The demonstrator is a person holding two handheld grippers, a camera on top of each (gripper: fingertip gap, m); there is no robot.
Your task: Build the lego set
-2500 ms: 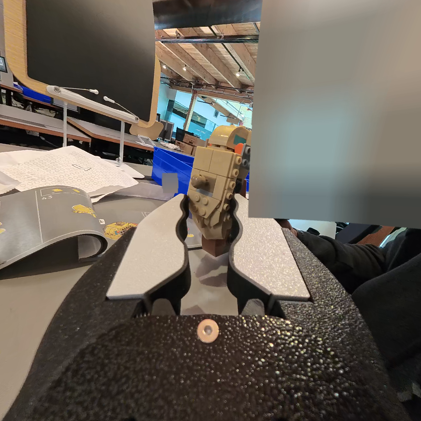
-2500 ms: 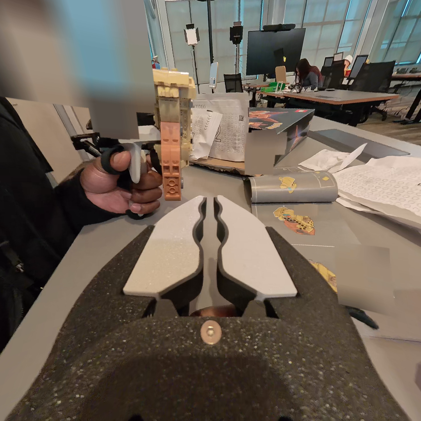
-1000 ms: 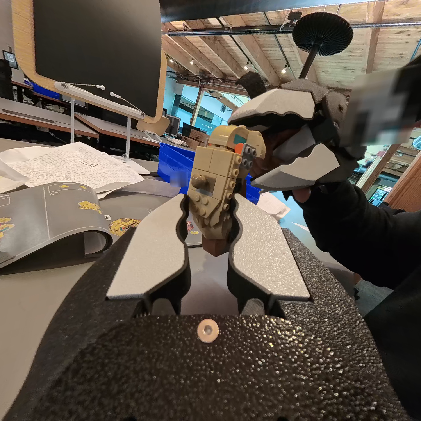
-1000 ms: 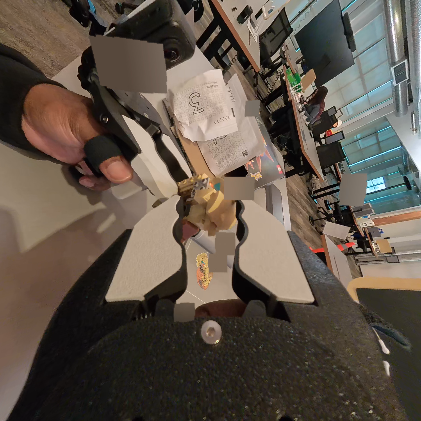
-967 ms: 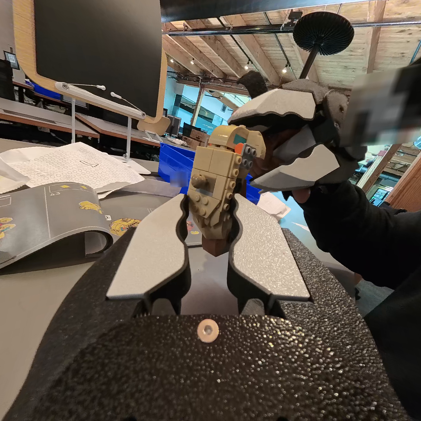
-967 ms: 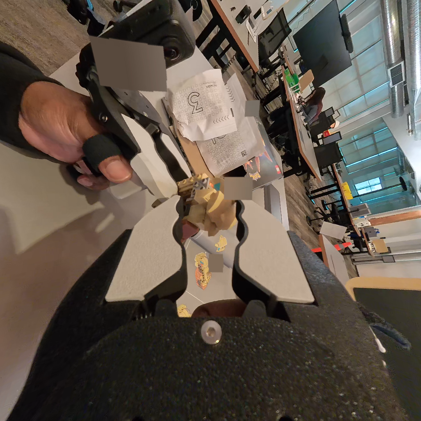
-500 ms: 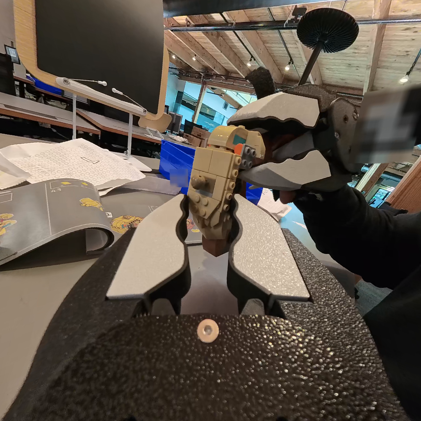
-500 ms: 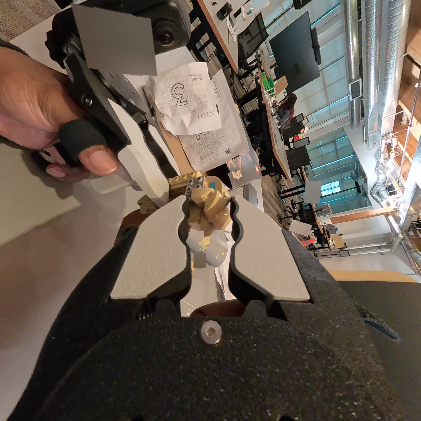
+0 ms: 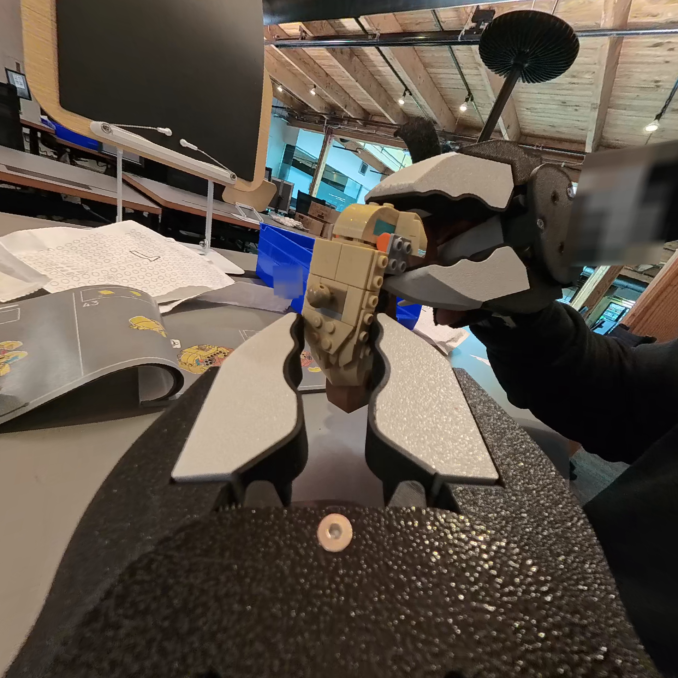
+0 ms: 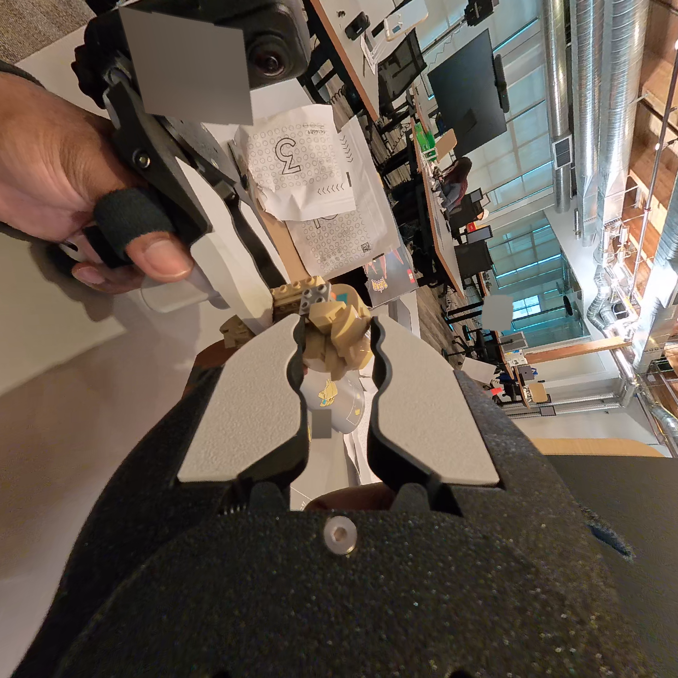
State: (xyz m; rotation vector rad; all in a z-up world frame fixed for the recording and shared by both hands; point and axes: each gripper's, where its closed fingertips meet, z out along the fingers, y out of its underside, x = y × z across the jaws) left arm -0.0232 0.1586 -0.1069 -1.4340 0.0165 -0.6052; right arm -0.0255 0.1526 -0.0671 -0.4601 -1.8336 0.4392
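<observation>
Claws (image 9: pixel 335 332) (image 10: pixel 335 330) both grip the tan brick model (image 9: pixel 345 293); only the right view shows its hand (image 10: pixel 66 190).

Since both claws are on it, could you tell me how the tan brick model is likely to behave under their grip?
The tan brick model looks stiff, but it is built of many small snapped-on pieces, so a twist may pop some off. Its studded sides probably resist slipping in the left claw. It seems light.

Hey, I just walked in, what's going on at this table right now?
A person is working a tan toy-brick model with two handheld grippers above a grey table. The left gripper clamps the model's lower part between its fingers. The right gripper, turned on its side, has its fingers closed around the rounded top end. An open instruction booklet and white paper bags lie nearby.
</observation>
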